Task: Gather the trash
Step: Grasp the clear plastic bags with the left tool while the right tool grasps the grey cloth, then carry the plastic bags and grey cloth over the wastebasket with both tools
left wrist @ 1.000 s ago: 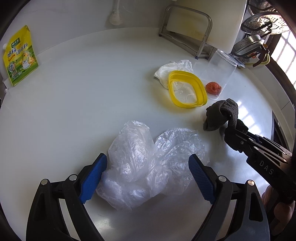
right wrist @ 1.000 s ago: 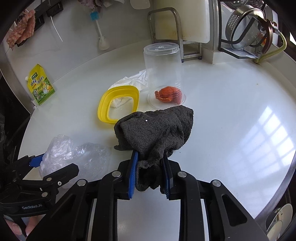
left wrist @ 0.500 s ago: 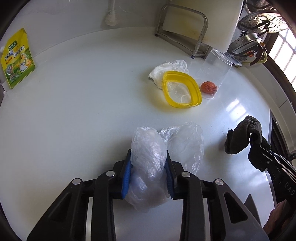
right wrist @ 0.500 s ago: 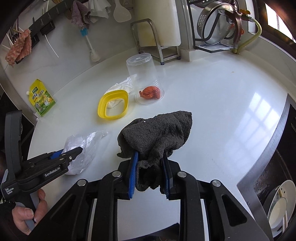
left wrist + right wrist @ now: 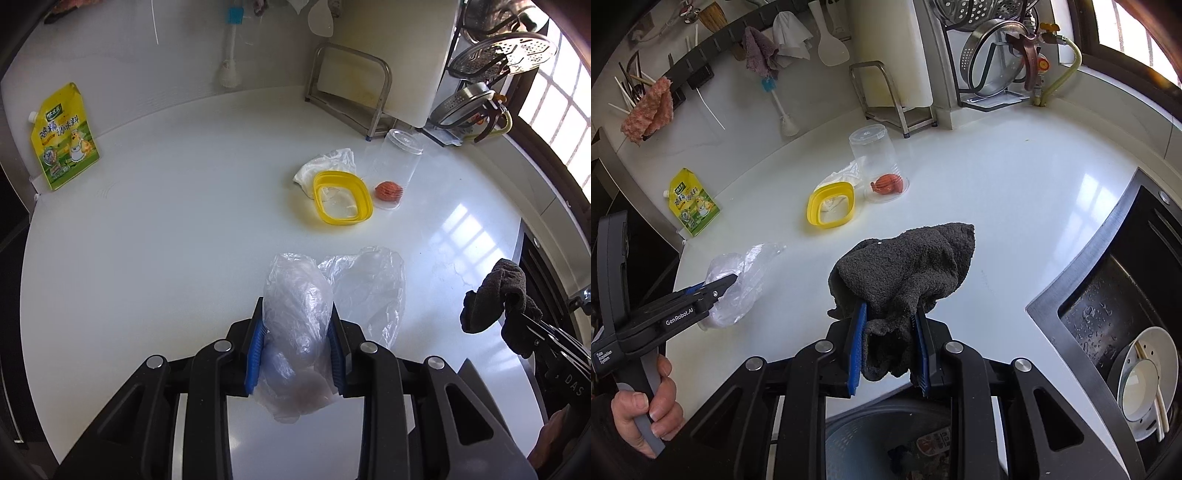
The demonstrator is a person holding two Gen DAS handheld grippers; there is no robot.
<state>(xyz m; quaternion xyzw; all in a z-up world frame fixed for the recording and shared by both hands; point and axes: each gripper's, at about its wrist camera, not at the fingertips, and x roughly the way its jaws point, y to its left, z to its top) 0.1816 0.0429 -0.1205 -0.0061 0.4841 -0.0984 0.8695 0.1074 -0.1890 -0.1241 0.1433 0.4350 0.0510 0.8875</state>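
Observation:
My left gripper (image 5: pixel 296 328) is shut on a crumpled clear plastic bag (image 5: pixel 295 314), lifted off the white counter (image 5: pixel 184 240); part of the bag (image 5: pixel 373 291) trails to the right. From the right wrist view the same bag (image 5: pixel 738 280) hangs from the left gripper (image 5: pixel 727 282). My right gripper (image 5: pixel 889 325) is shut on a dark grey cloth (image 5: pixel 908 262), seen from the left wrist as the cloth (image 5: pixel 495 295) at the right edge. A bin with a blue liner (image 5: pixel 871 439) shows below the counter's front edge.
Farther back lie a yellow lid (image 5: pixel 341 197), a white crumpled wrapper (image 5: pixel 325 166), an upturned clear cup (image 5: pixel 399 162) over a red scrap (image 5: pixel 388 190) and a yellow seasoning pouch (image 5: pixel 62 138). A black sink (image 5: pixel 1115 332) holding a white bowl (image 5: pixel 1148 376) lies to the right.
The left jaws closed on the plastic bag and lifted it off the counter. The right gripper carried the cloth up and back toward the counter's front edge, bringing the sink and bin into view.

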